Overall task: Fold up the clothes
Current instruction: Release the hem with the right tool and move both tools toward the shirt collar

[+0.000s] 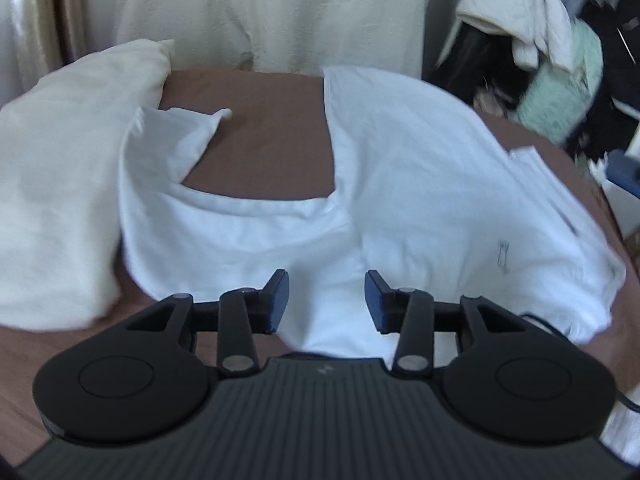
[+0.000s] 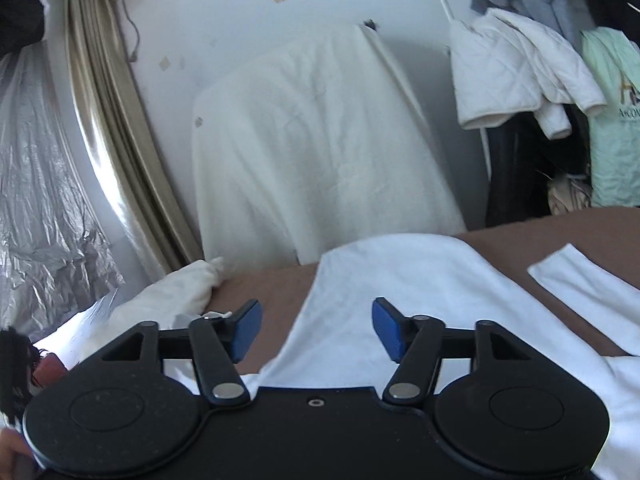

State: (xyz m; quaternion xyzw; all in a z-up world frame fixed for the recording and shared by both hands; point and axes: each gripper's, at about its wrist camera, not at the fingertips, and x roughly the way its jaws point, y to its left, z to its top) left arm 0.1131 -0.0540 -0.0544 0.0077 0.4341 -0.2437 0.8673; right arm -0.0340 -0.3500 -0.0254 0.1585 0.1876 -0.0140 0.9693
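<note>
My left tool (image 1: 326, 300) hangs released above the white T-shirt (image 1: 420, 184), which lies partly folded on the brown bed (image 1: 264, 136) beside a cream pillow (image 1: 60, 184). My right tool (image 2: 317, 330) is released too, empty.
</note>
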